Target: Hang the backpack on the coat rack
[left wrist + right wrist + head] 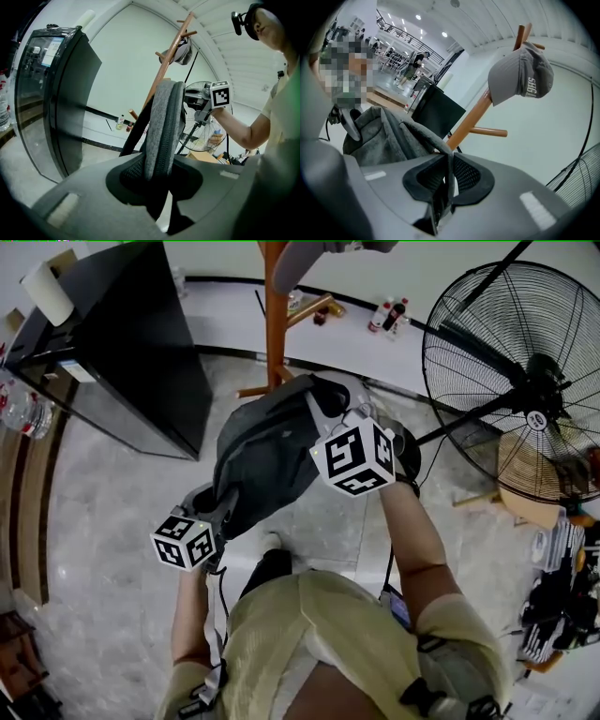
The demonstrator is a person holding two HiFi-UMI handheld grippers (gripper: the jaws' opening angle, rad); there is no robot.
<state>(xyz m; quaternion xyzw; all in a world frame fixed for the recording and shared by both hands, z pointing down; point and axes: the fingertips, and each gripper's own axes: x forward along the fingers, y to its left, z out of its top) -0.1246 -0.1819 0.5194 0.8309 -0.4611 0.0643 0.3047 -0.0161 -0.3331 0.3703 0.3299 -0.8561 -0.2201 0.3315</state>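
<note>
Held grey backpack [267,460] over pale stone floor [112,549], just short of the wooden coat rack [275,324], fan [511,381] right of the rack. Showed rack's feet in head view alone, lettering on the hung cap [520,72] in right gripper view alone. Clamped left gripper [157,173] on padded strap [161,126], right gripper [447,180] on thin webbing [440,150], forearms outstretched toward the rack.

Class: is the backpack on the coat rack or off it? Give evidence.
Off it: the left gripper and right gripper hold the backpack short of the coat rack.
</note>
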